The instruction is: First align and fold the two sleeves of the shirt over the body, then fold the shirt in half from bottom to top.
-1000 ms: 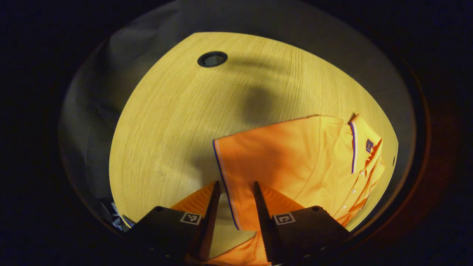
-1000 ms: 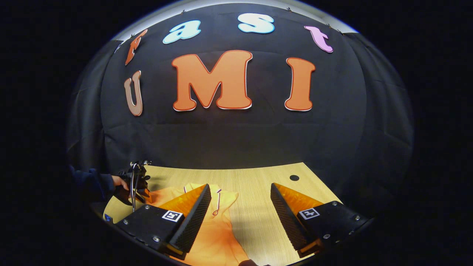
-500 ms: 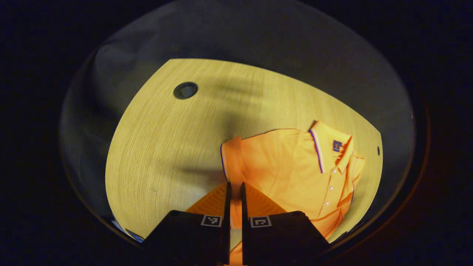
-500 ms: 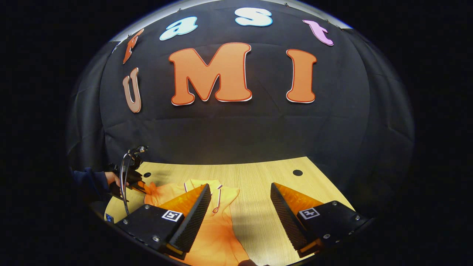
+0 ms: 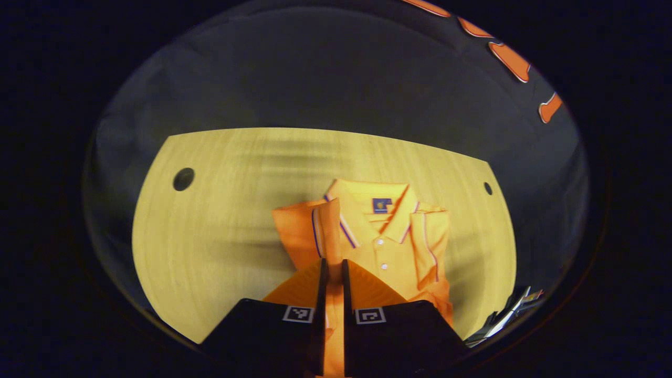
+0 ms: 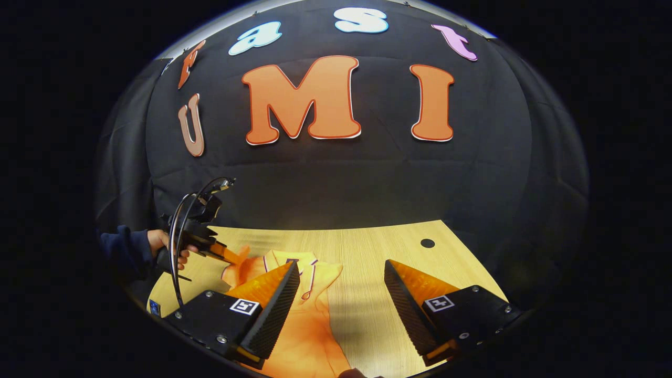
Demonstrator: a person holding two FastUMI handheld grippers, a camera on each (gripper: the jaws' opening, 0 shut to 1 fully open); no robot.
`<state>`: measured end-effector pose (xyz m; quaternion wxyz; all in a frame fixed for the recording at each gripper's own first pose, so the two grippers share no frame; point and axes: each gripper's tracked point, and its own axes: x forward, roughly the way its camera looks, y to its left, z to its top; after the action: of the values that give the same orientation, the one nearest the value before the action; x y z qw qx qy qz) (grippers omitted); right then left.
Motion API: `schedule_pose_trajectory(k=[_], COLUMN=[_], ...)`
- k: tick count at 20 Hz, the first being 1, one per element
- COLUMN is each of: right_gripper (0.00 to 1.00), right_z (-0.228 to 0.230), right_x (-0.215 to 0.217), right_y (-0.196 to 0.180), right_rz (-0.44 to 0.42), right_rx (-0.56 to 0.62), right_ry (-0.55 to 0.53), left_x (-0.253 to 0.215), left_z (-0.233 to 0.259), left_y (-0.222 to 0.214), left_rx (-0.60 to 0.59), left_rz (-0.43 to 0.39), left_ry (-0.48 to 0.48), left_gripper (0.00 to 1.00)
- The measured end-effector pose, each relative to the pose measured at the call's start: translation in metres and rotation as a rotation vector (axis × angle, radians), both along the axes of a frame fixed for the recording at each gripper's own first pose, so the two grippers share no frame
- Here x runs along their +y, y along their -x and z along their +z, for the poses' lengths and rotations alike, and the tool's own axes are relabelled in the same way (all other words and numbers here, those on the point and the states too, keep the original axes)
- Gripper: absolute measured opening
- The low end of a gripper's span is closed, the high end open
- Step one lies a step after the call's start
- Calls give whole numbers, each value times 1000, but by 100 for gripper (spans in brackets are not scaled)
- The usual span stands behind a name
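An orange polo shirt [image 5: 388,247] lies on the wooden table [image 5: 210,220], collar toward the far wall and buttons facing up. My left gripper [image 5: 332,270] is shut on the shirt's left sleeve [image 5: 302,226], which is lifted and bunched with its striped cuff upright. The other sleeve [image 5: 433,236] lies folded over the body. In the right gripper view, my right gripper [image 6: 341,286] is open above the table beside the shirt [image 6: 310,325], holding nothing. Farther left there, a hand [image 6: 157,241] holds the left gripper [image 6: 231,255] with orange cloth at its tip.
Round cable holes sit near the table's far corners [image 5: 183,179] [image 5: 488,188], and one shows in the right gripper view [image 6: 427,243]. Black cloth walls close the booth behind the table. Bare wood lies on both sides of the shirt.
The left gripper shut on the sleeve cuff, lifted it and swung it round toward the shirt's body. The right gripper barely moved and stayed open.
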<state>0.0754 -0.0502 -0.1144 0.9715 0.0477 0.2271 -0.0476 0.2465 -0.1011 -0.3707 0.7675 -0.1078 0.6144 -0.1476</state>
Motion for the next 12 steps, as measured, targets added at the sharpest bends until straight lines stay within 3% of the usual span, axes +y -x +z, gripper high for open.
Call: schedule_pose_trajectory(k=[3,4,7,12], right_gripper=[98,98,99,98], right_z=[-1,0,2,15], right_x=[-7,-8,-12,-9], right_y=[2,3,0,-2], right_rz=[0,-1,8,48], right_rx=[0,-2,-21,-100], right_ry=[-10,-12,2,74], left_x=[-22,-22,-6,32], left_z=[26,34,59,138], left_y=[-6,6,1,24], left_rx=[-40,-67,-206,-507], left_rz=[-21,-30,-10,96], left_ry=[74,85,30,-41], left_gripper=[61,61,88,97])
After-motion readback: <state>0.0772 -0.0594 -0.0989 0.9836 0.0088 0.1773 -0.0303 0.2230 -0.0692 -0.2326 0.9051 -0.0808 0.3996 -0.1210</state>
